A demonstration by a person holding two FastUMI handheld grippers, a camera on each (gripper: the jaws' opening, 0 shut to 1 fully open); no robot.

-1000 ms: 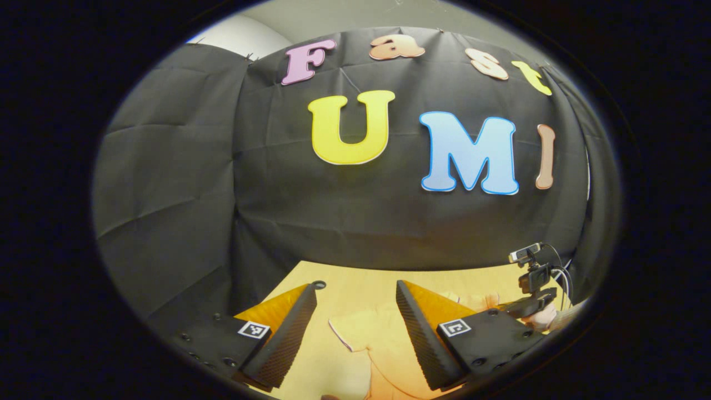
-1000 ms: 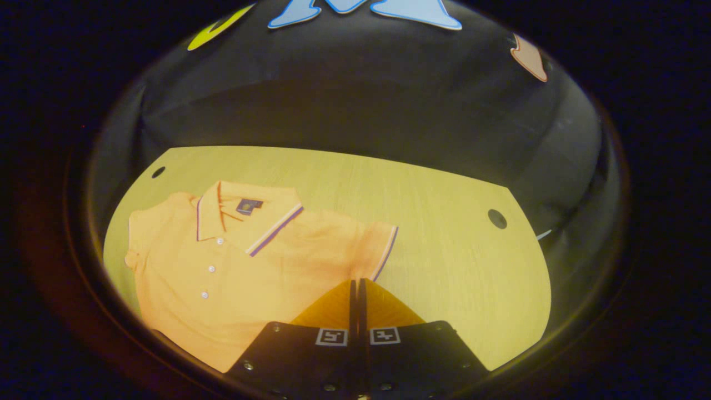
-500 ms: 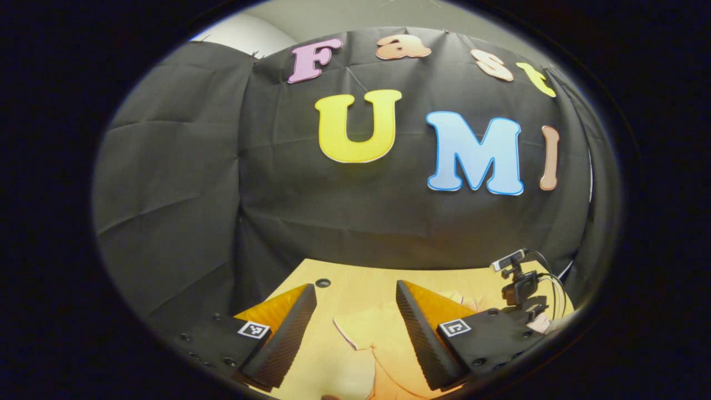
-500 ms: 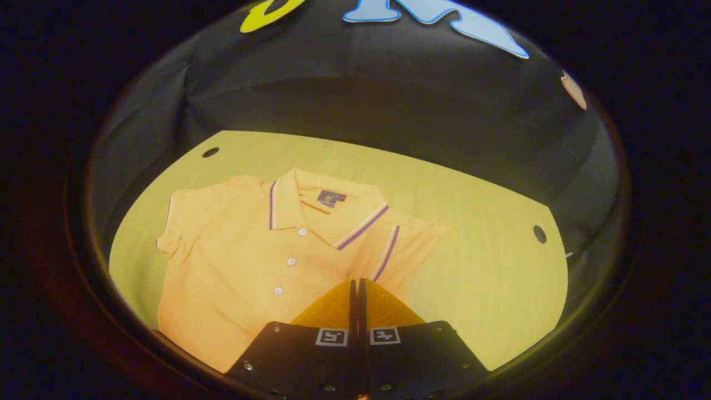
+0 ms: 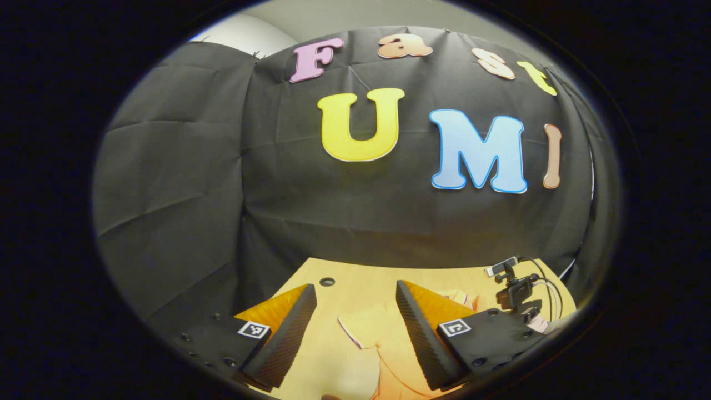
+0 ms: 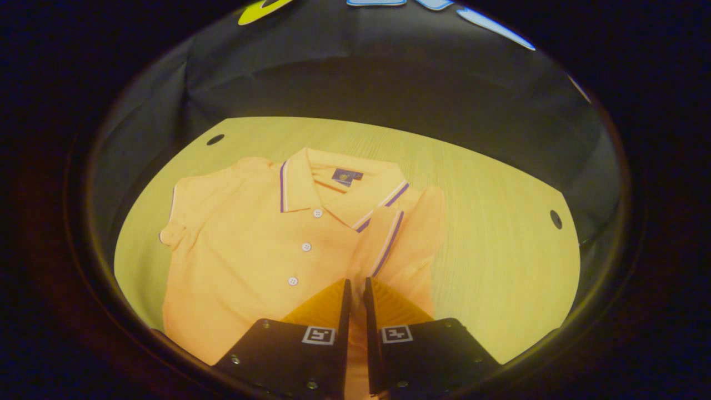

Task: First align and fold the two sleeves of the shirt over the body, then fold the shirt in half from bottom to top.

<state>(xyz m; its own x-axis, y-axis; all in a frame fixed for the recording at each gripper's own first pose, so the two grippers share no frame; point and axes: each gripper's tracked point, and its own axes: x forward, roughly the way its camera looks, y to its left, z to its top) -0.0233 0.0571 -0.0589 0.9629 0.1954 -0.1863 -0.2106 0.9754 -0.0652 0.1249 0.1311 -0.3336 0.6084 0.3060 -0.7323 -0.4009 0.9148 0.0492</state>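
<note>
An orange polo shirt (image 6: 250,261) lies face up on the wooden table (image 6: 489,250), collar (image 6: 333,189) toward the far wall. Its right-hand sleeve (image 6: 400,239) is folded inward over the body, striped cuff near the placket. The other sleeve (image 6: 178,222) still lies spread out. My right gripper (image 6: 355,282) hovers just behind the folded sleeve, fingers slightly parted with fabric visible in the gap. My left gripper (image 5: 355,284) is wide open above the shirt's spread sleeve (image 5: 366,328). The right gripper (image 5: 514,291) appears farther off in the left gripper view.
The tabletop has round holes near its far corners (image 6: 555,219) (image 6: 215,139) (image 5: 327,281). The black cloth wall stands close behind the table's far edge. Bare wood (image 6: 500,278) lies to the right of the shirt.
My right gripper carried the sleeve leftward over the shirt body, then its fingers parted and let the sleeve go. The left gripper barely moved and stayed open.
</note>
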